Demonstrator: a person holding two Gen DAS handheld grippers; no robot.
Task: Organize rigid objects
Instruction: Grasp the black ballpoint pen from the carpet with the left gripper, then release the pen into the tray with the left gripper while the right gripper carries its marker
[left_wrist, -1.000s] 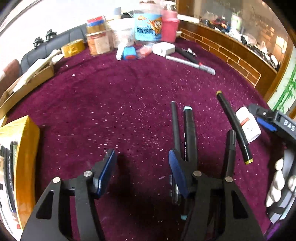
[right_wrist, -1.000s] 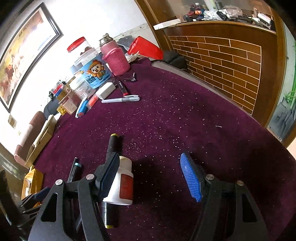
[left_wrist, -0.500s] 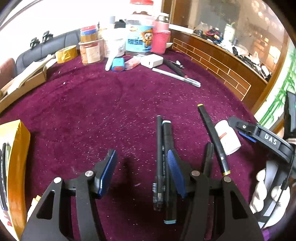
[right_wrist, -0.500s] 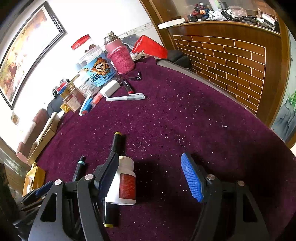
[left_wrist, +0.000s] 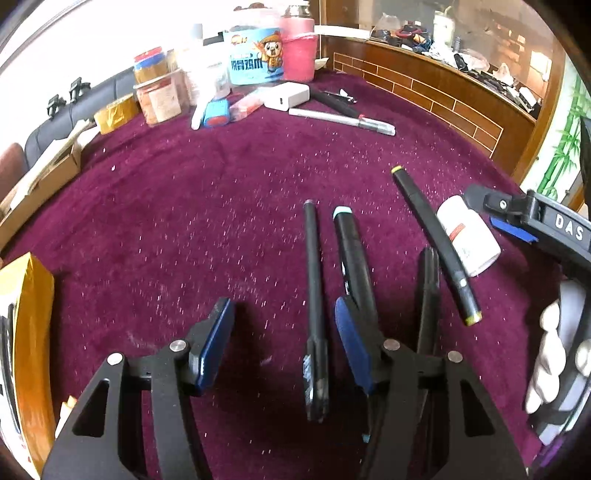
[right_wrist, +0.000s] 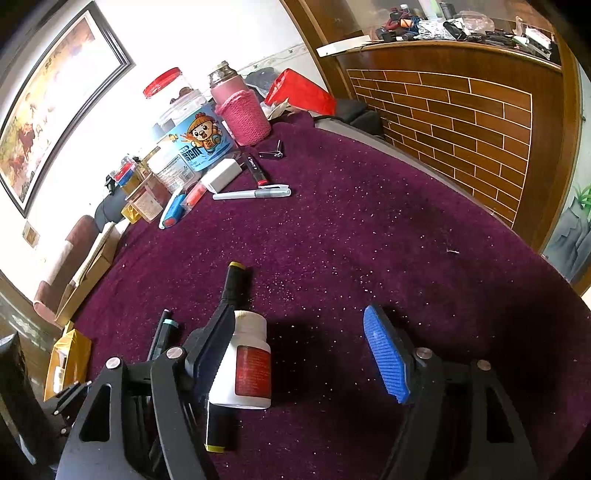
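Note:
In the left wrist view my left gripper (left_wrist: 284, 347) stands open over the purple cloth. A thin black pen (left_wrist: 314, 291) lies between its fingers, untouched. A teal-capped marker (left_wrist: 351, 251) runs under its right finger, and another black pen (left_wrist: 428, 280) lies beyond. A yellow-capped marker (left_wrist: 432, 236) and a white bottle (left_wrist: 469, 236) lie further right. My right gripper (right_wrist: 299, 354) has its jaws opening; the white bottle (right_wrist: 247, 365) lies between them against the left finger (right_wrist: 218, 343), far from the right pad. The yellow-capped marker (right_wrist: 232, 291) lies under that left finger.
Jars (left_wrist: 159, 96), a pink bottle (left_wrist: 295, 48), a white charger (left_wrist: 286, 98) and a silver pen (left_wrist: 343, 120) crowd the far edge. A yellow box (left_wrist: 26, 332) sits at the left, a cardboard box (left_wrist: 40, 177) beyond it. A brick-patterned wooden wall (right_wrist: 461, 122) borders the right.
My left gripper has shifted sideways, so the thin black pen now lies between its fingers instead of at the right one. The right gripper's jaws stand slightly wider; the bottle has not moved.

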